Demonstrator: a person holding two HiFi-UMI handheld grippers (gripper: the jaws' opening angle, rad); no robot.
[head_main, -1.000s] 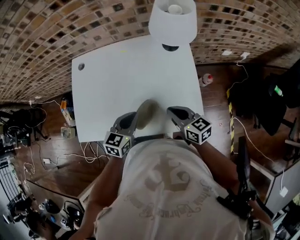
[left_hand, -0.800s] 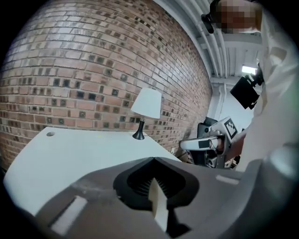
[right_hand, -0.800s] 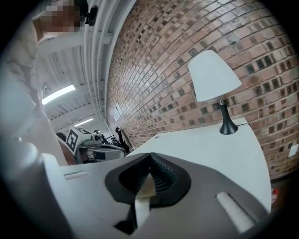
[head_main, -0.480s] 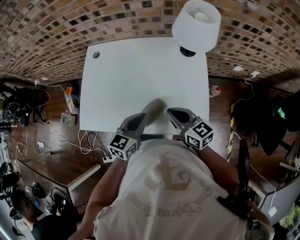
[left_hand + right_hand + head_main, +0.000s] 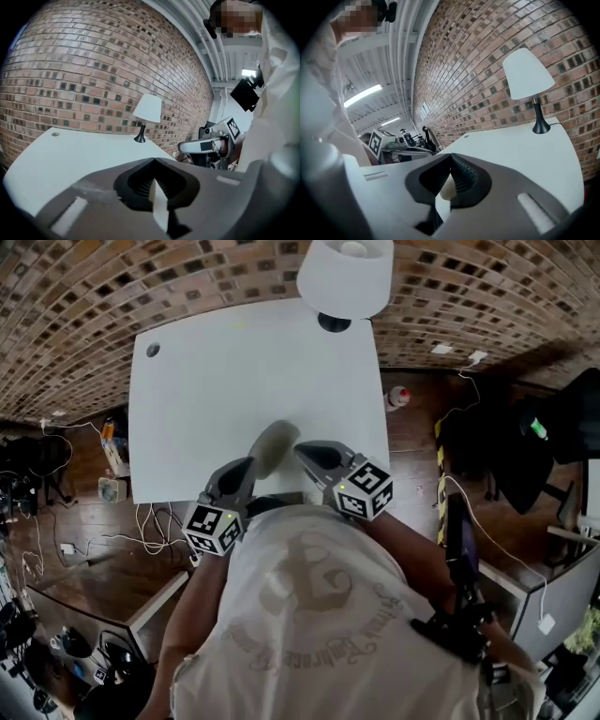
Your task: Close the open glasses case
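A: We see a white bench (image 5: 225,381) with a white-shaded lamp (image 5: 344,276) at its far right corner, by the brick wall (image 5: 66,324).
B: And we spot cables (image 5: 141,542) on the wooden floor (image 5: 89,563) at its left.

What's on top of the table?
A white lamp at the far edge, a greyish case near the front. The left gripper and right gripper hide what's beneath them.

White table (image 5: 216,390); brown brick wall (image 5: 84,306); white lamp (image 5: 345,277); grey right tool (image 5: 304,450).

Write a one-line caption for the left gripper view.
Shut left gripper faces a white table with a lamp by a brick wall; right gripper alongside.
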